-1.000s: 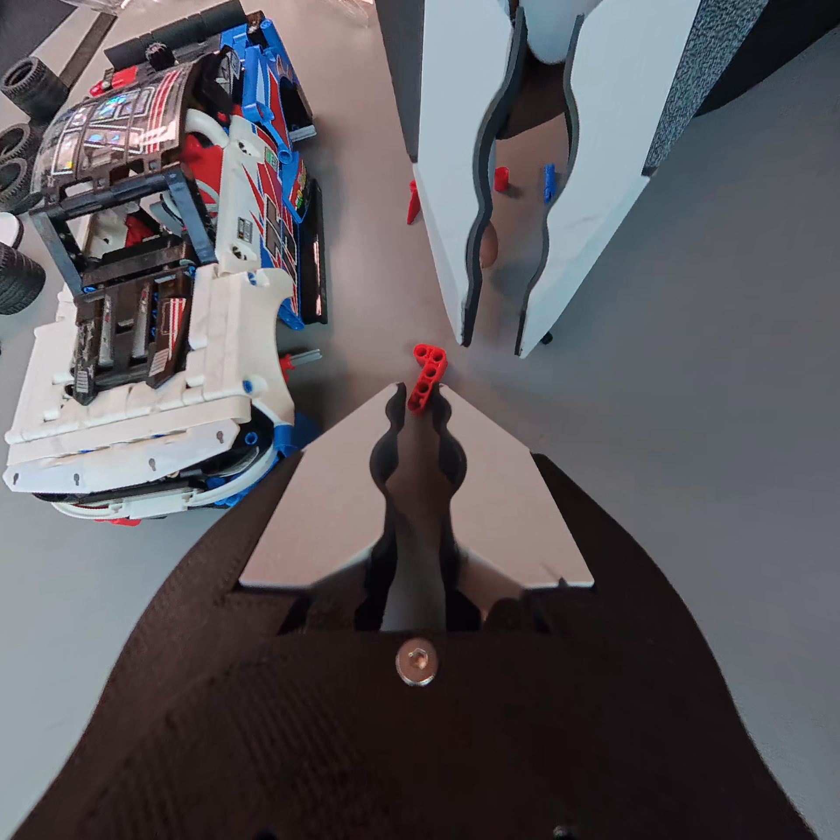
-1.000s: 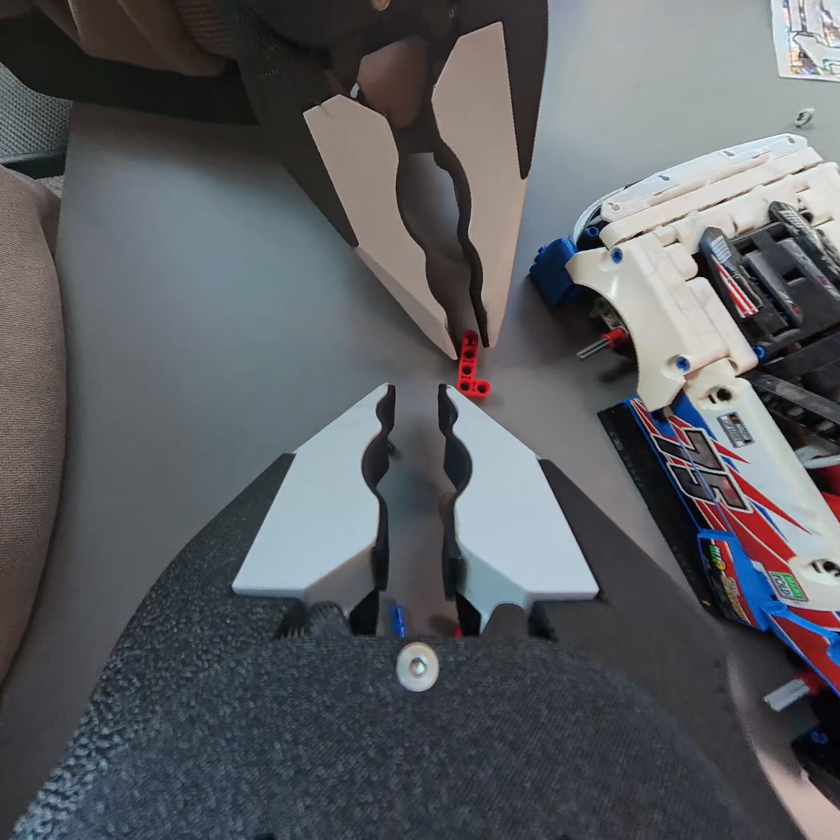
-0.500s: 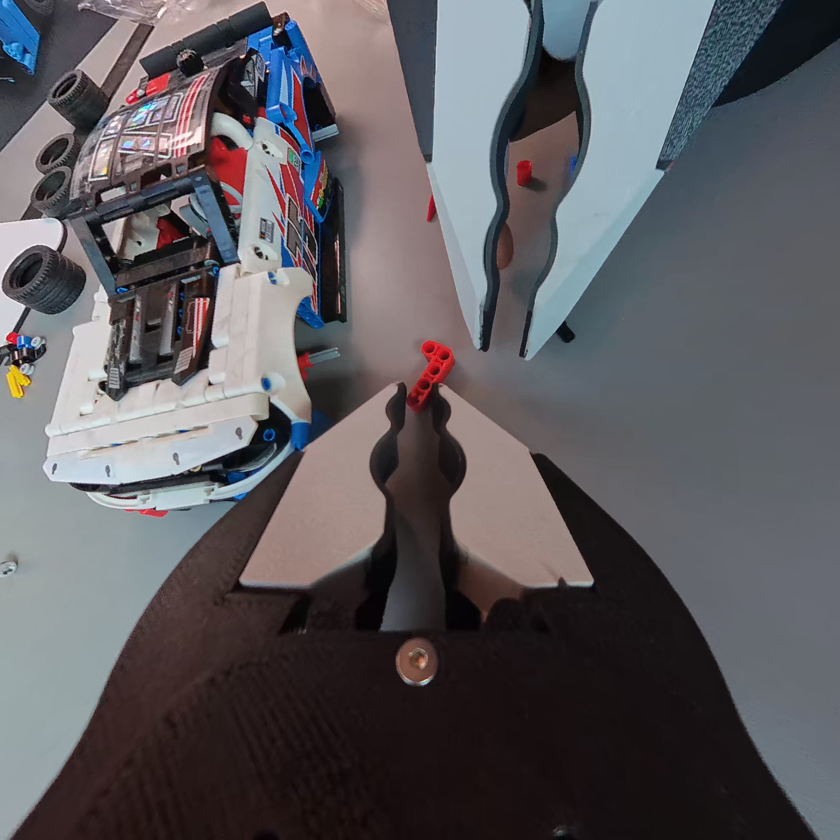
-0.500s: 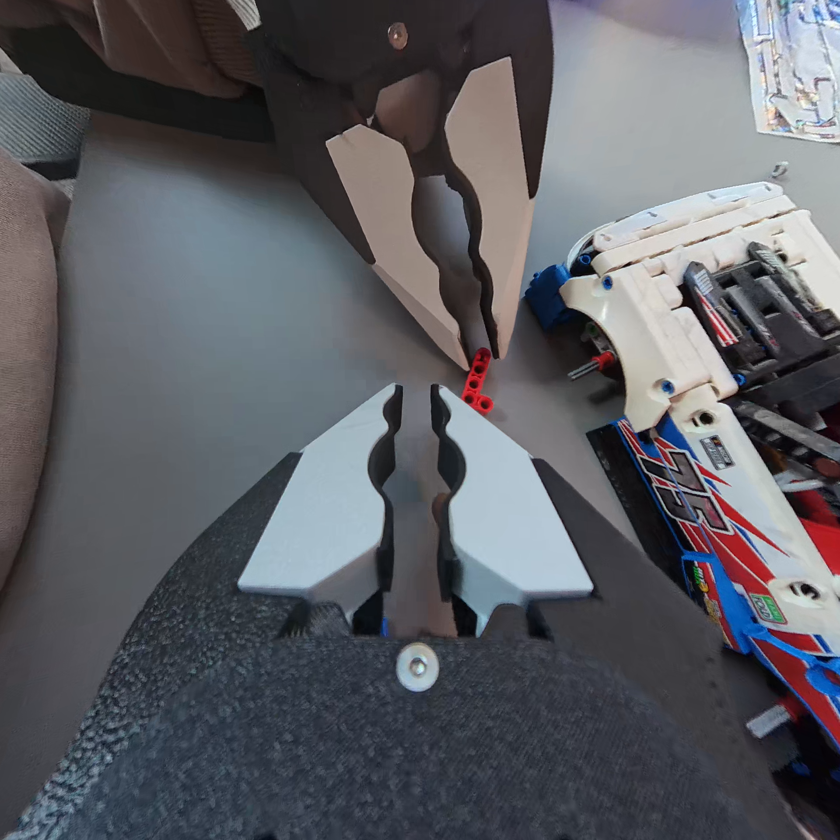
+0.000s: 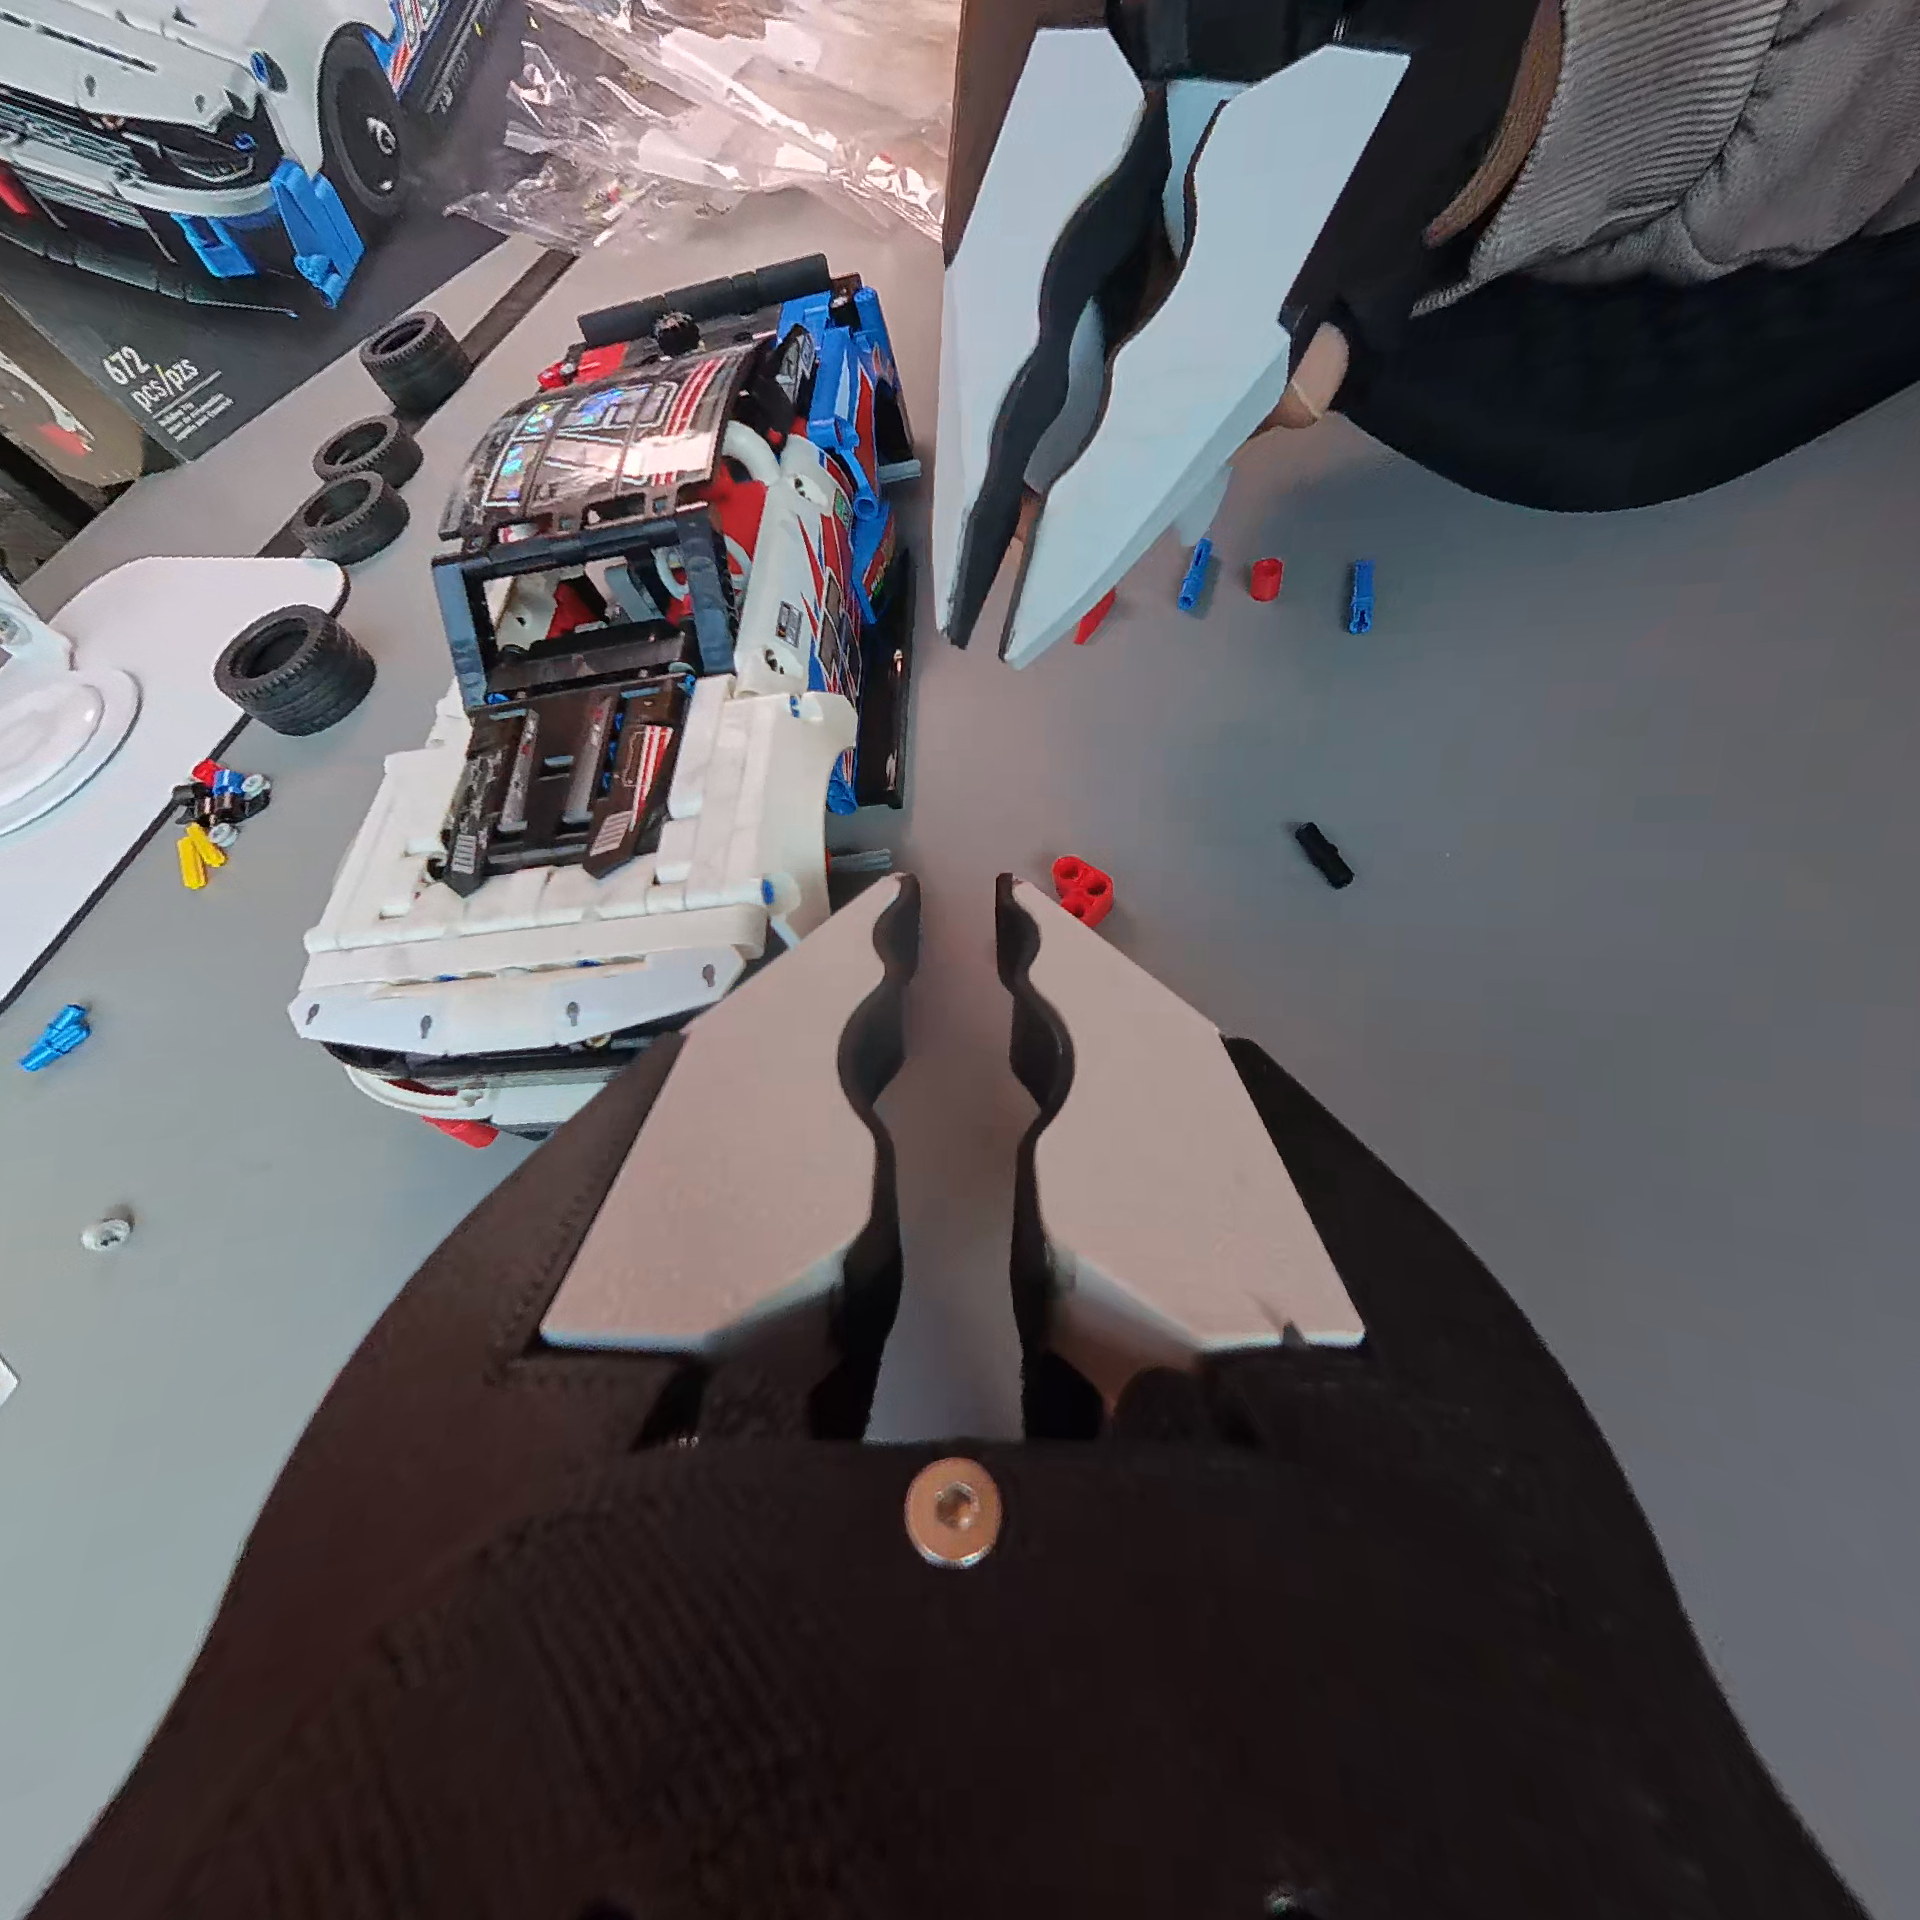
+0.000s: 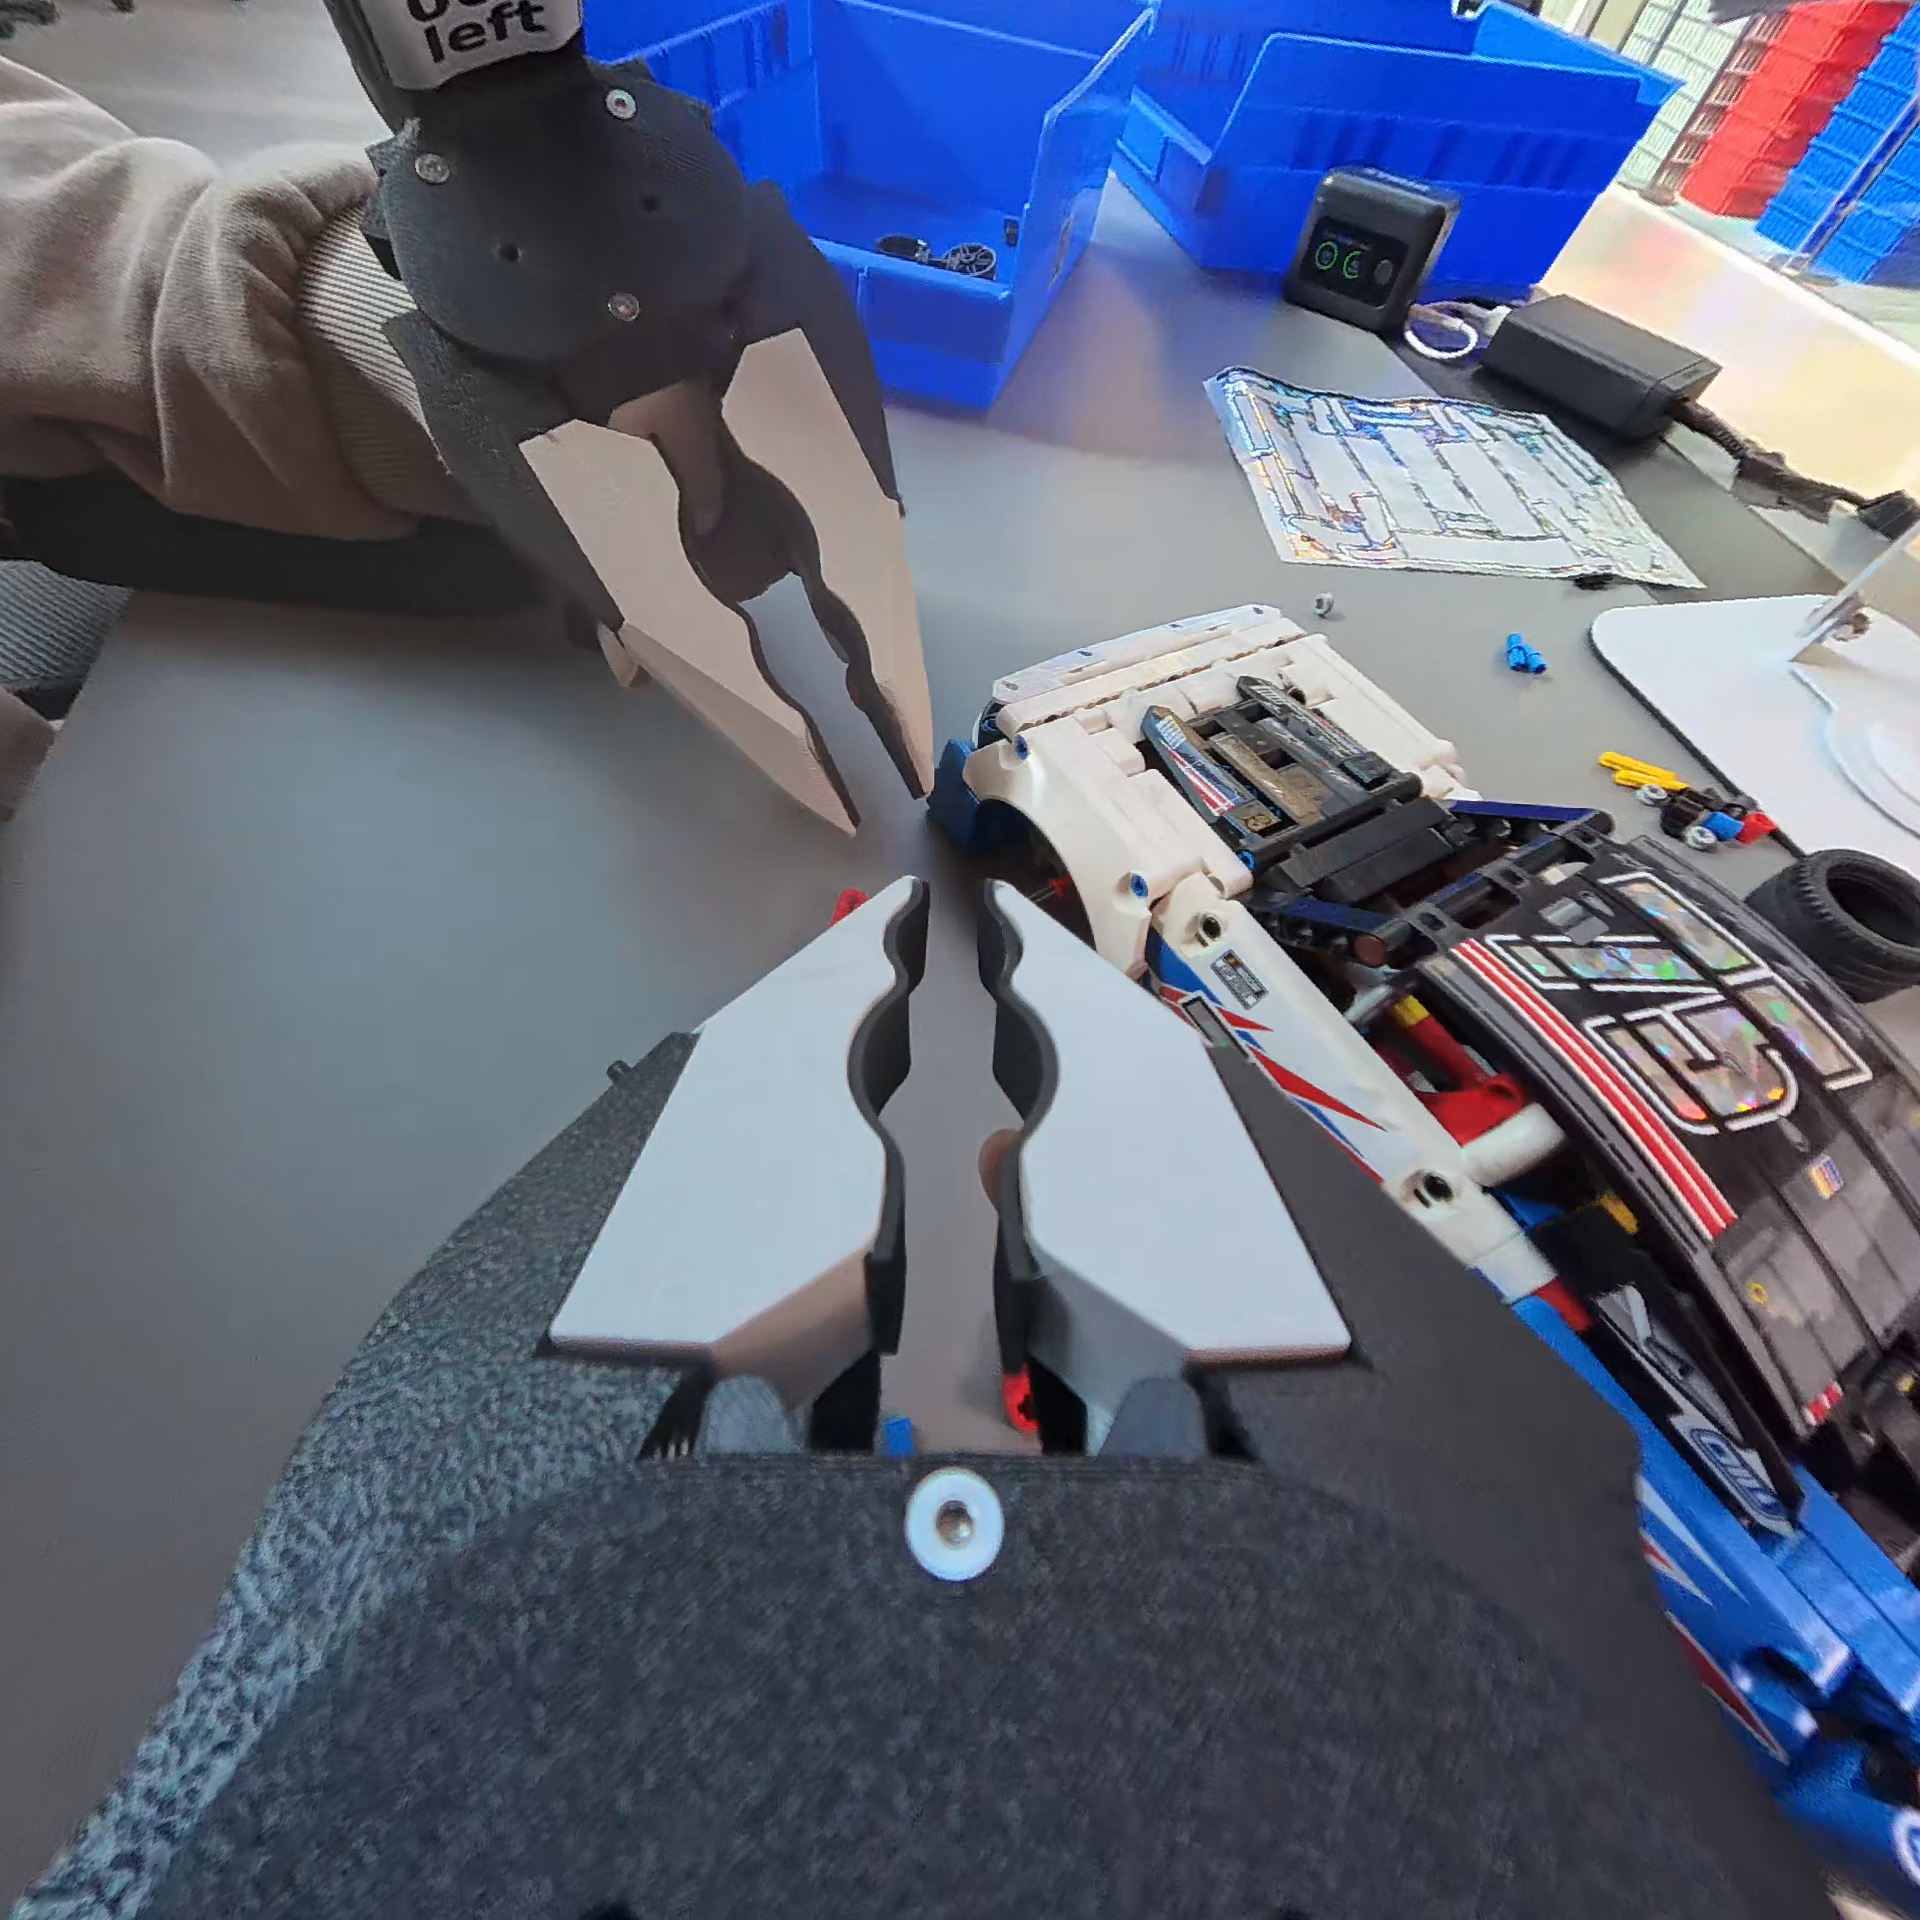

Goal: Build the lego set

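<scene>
A white, blue and black Lego race car (image 5: 623, 748) lies on the grey table; it also shows in the right wrist view (image 6: 1195, 790). A small red L-shaped beam (image 5: 1083, 888) lies on the table just right of my left gripper's right fingertip. In the right wrist view only a corner of the beam (image 6: 850, 902) shows behind a finger. My left gripper (image 5: 954, 888) is open and empty beside the car's front corner. My right gripper (image 6: 954, 896) is open by a narrow gap and empty. It faces the left gripper (image 6: 885, 810). The right gripper (image 5: 987, 639) hangs beyond the beam.
Loose blue pins (image 5: 1195, 574), a red bush (image 5: 1265, 579) and a black pin (image 5: 1323, 854) lie to the right. Tyres (image 5: 296, 670), a white pad (image 5: 156, 644) and the set's box (image 5: 156, 208) are left. Blue bins (image 6: 935, 208) and a sticker sheet (image 6: 1434, 488) sit behind. The left gripper's tips are roughly 5 cm from the right gripper's.
My left gripper opened and let go of the red beam, which now lies on the table. Both grippers pulled back and up. The right gripper's gap narrowed.
</scene>
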Available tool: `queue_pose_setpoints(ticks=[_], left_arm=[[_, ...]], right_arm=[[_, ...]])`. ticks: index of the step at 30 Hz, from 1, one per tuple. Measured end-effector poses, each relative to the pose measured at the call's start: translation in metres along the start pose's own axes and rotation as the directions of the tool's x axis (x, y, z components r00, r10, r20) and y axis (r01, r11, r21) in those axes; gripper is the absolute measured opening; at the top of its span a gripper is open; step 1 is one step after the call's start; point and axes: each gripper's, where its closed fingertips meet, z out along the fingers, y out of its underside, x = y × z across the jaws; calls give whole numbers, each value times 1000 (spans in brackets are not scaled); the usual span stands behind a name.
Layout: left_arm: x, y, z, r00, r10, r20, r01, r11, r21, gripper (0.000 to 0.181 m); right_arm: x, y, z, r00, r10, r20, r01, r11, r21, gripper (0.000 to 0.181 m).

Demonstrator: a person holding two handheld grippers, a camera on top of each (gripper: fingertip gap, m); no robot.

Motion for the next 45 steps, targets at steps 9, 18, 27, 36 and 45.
queue_pose_setpoints(ticks=[9,18,27,36,45], left_arm=[[2,2,1,1000,27,-1,-27,1000,-10,13],[11,3,4,999,45,-28,-46,999,-20,11],[25,-5,6,995,-3,-103,5,1000,19,12],[37,-61,-11,951,-196,-241,261,923,281,25],[10,-81,-39,949,-257,-184,313,842,440,9]], right_arm=[[-23,20,-10,983,-25,182,48,992,-120,11],[-51,75,-74,957,48,285,85,897,-435,10],[-59,82,-61,962,-16,274,141,886,-442,1],[-36,-82,-28,978,146,147,-193,897,397,1],[-36,-102,10,943,216,255,-314,833,455,0]])
